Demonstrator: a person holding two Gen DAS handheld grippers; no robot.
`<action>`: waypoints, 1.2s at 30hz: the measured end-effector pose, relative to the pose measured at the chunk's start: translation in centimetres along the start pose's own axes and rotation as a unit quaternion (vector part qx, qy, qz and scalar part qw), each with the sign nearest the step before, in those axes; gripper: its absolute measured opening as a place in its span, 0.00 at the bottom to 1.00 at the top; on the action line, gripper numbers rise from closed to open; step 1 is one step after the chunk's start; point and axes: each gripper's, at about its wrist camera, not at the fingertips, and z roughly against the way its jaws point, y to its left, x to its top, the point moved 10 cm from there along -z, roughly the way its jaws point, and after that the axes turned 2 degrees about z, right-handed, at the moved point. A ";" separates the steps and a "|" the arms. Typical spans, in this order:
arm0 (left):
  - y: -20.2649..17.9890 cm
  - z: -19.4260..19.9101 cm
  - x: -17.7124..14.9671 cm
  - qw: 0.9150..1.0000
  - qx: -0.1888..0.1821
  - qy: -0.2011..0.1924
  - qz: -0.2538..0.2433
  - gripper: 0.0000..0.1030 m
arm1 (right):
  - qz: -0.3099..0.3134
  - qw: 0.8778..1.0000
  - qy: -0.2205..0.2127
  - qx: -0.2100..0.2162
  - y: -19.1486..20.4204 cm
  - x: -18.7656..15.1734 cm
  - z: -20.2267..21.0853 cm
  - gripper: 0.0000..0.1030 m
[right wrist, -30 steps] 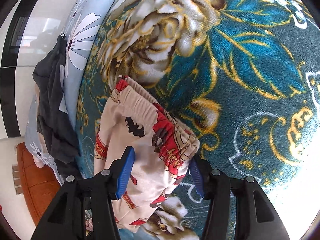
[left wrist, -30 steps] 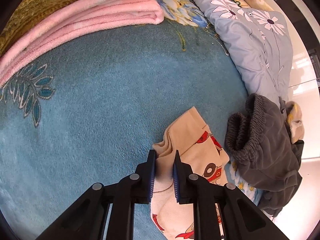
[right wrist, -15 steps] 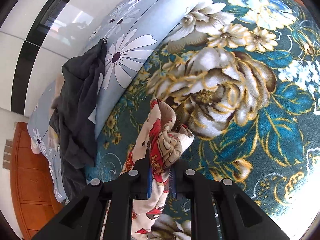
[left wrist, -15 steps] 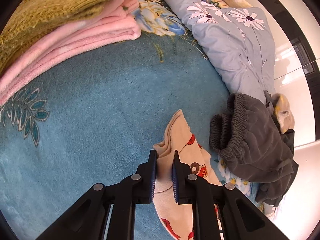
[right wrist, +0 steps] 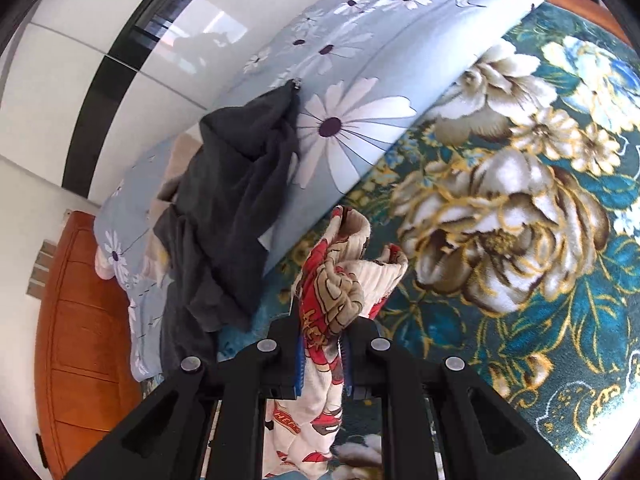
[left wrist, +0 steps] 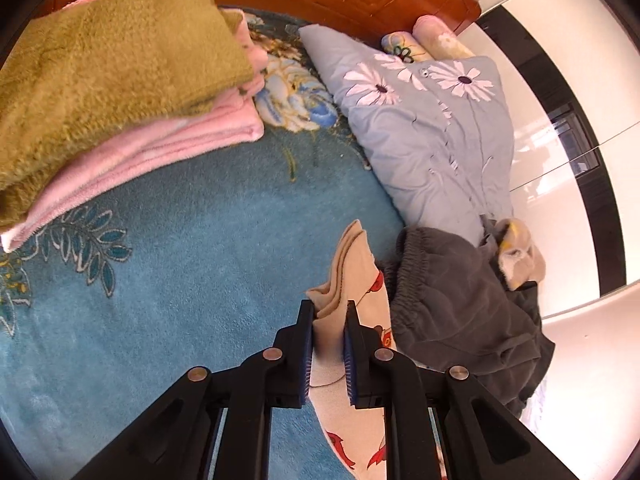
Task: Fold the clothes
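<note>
Now both grippers pinch the printed pants above the blue blanket.

Left gripper (left wrist: pixel 329 316) is clamped on the cream hem of the pants (left wrist: pixel 352 276); right gripper (right wrist: pixel 322 332) is clamped on their bunched red-print waistband. Grey pants (left wrist: pixel 460 304) lie at 3 o'clock beside them, the daisy quilt (left wrist: pixel 432 136) at 1, folded towels (left wrist: pixel 112 92) at 10 on the blanket (left wrist: pixel 180 280).

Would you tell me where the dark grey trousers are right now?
In the left wrist view the dark grey trousers lie right of the gripped cartoon-print garment, heaped against the daisy quilt.

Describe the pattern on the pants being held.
Cream pants with red cartoon prints; right wrist view shows it best.
</note>
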 end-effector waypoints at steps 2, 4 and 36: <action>1.0 2.3 -0.1 1.000 0.008 -0.011 -0.006 0.14 | 0.004 1.000 -0.007 0.008 -0.3 0.7 0.7 0.14; 3.0 2.8 -1.0 1.000 0.020 -0.006 0.001 0.14 | -0.004 1.000 -0.001 -0.001 -2.2 0.6 0.5 0.14; 16.4 2.1 -8.0 0.981 0.042 -0.001 0.191 0.18 | -0.043 0.991 0.049 -0.120 -13.6 -1.6 0.9 0.37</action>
